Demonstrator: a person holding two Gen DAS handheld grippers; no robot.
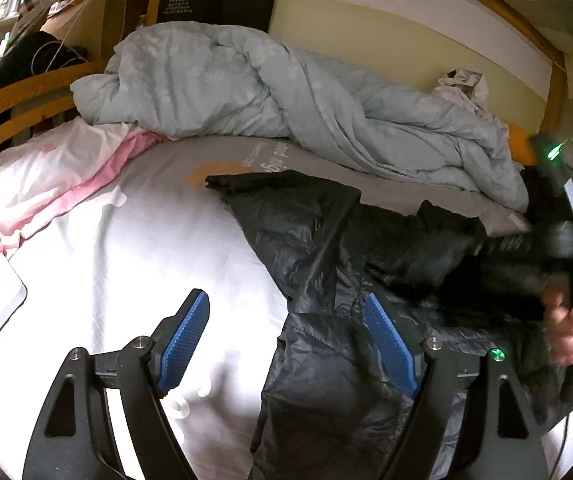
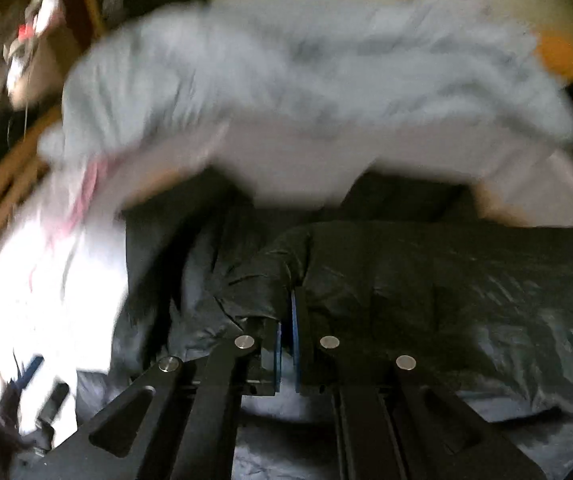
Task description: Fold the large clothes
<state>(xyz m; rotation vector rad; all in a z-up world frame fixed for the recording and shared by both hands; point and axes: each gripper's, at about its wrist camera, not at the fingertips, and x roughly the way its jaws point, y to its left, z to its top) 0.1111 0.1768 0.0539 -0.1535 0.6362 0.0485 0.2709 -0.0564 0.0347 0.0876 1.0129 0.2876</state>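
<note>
One black jacket [image 1: 326, 240], one blue-grey duvet [image 1: 246, 88], two tools: left tool [image 1: 286, 344], right tool [image 2: 288, 344]

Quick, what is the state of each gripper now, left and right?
Left gripper: open, holding nothing, above the black jacket.
Right gripper: closed on a fold of the black jacket.

A glossy, crinkled black puffer jacket [image 1: 326, 240] lies on smooth white cotton bedsheet [image 1: 146, 260], beside matt grey-blue quilt [image 1: 246, 88] and varnished wooden bedframe [image 1: 18, 96].
</note>
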